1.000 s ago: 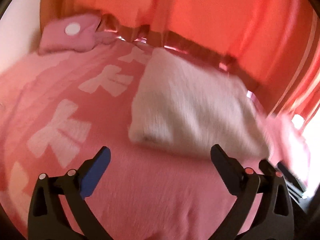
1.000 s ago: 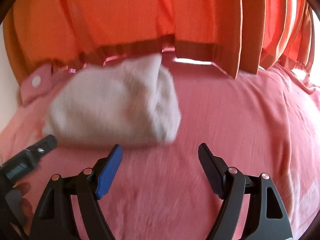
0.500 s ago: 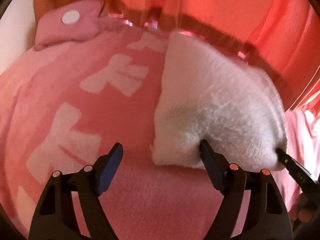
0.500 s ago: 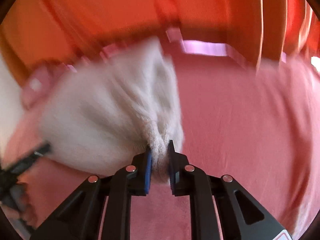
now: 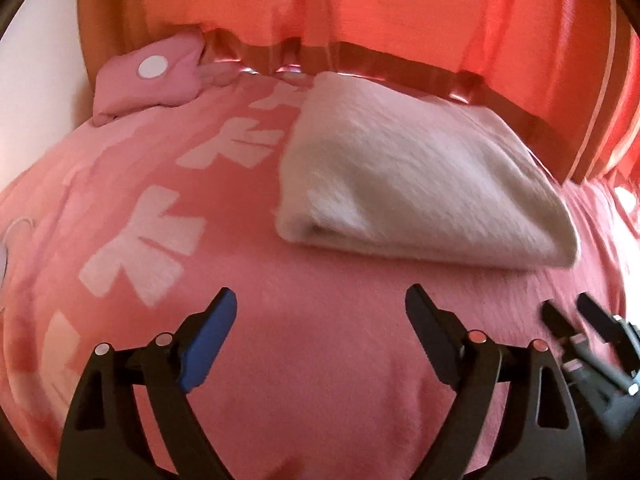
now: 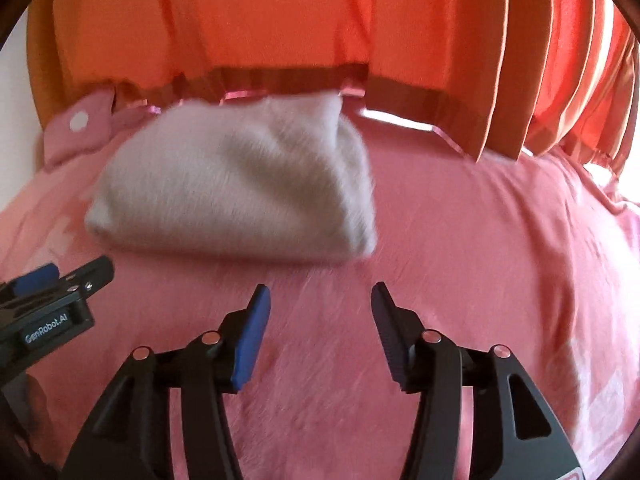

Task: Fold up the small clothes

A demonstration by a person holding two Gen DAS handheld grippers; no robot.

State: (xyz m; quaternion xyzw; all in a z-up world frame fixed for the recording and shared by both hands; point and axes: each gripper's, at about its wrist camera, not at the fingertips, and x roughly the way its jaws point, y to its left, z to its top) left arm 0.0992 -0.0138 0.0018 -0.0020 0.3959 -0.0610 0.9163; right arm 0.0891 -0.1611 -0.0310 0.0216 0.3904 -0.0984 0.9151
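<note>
A white fuzzy garment (image 5: 416,184) lies folded in a thick bundle on the pink bed cover; it also shows in the right wrist view (image 6: 240,184). My left gripper (image 5: 320,312) is open and empty, a short way in front of the garment's near edge. My right gripper (image 6: 320,308) is open and empty, just in front of the garment's near right corner. The right gripper shows at the right edge of the left wrist view (image 5: 588,332), and the left gripper at the left edge of the right wrist view (image 6: 60,284).
The pink bed cover (image 5: 320,360) has white bow prints (image 5: 144,236) on its left part. A pink pillow with a white dot (image 5: 152,72) lies at the back left. Orange curtains (image 6: 280,20) hang right behind the bed. A white wall (image 5: 36,80) is at the left.
My right gripper was shut on the garment's near corner half a second ago; it has let go, opened and pulled back. My left gripper has also pulled back from the garment's edge.
</note>
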